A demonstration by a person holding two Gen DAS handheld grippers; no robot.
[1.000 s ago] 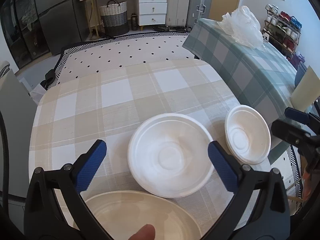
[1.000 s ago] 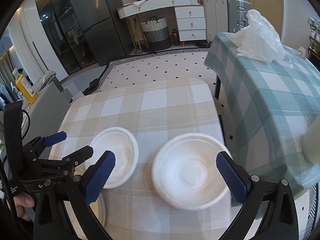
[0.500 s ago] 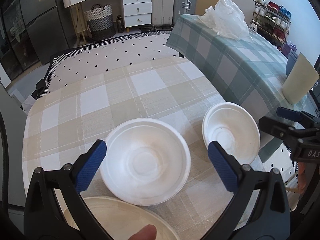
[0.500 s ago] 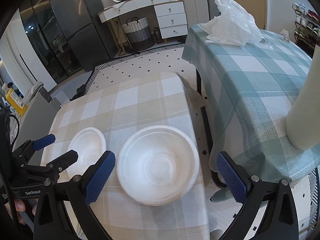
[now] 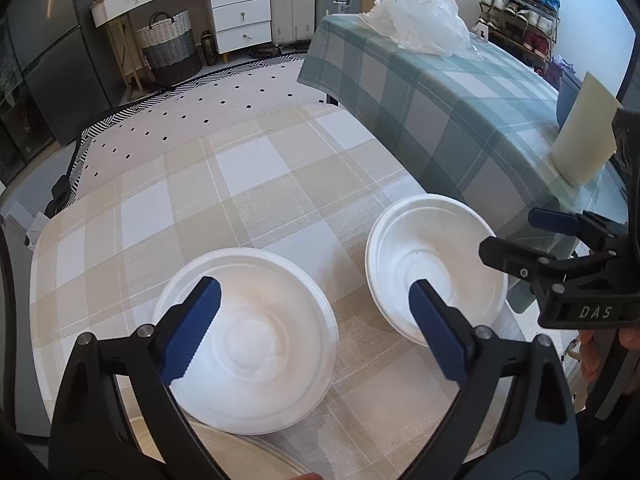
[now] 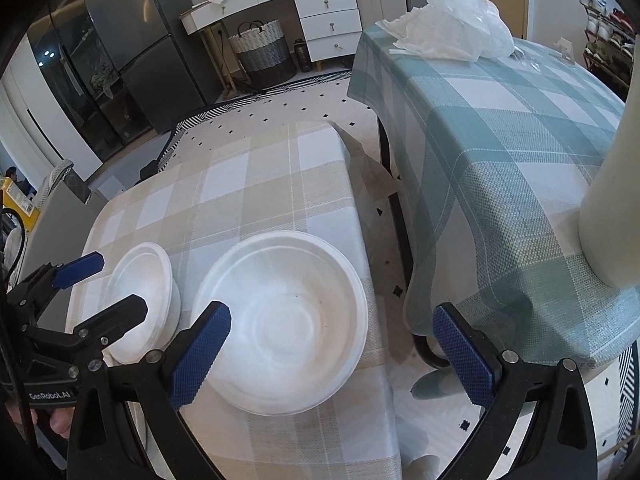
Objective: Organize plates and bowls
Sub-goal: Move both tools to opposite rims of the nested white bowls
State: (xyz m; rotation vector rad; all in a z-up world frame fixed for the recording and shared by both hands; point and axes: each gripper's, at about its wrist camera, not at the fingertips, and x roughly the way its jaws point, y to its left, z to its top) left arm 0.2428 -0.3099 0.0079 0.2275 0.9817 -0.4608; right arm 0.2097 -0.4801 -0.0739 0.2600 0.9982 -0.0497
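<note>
Two white foam bowls sit on the beige checked table (image 5: 248, 184). The left bowl (image 5: 256, 344) lies under my open, empty left gripper (image 5: 316, 328); in the right wrist view it (image 6: 140, 300) is the farther one. The right bowl (image 5: 432, 264) stands near the table's right edge; my open, empty right gripper (image 6: 332, 352) hovers at its right rim (image 6: 284, 324). A cream plate (image 5: 240, 452) shows at the bottom edge of the left wrist view, partly hidden by the gripper. The right gripper (image 5: 536, 232) also shows at the right of the left wrist view.
A second table with a green checked cloth (image 6: 520, 152) stands close on the right, with a narrow gap between. It carries a cream cylinder (image 6: 616, 184) and a white plastic bag (image 6: 452, 32). Drawers, a basket and suitcases stand beyond on the patterned floor.
Both grippers have shifted to the right. The bowls now appear further left in each view, and the green table and cream cylinder have come closer. The bowls have not moved.
</note>
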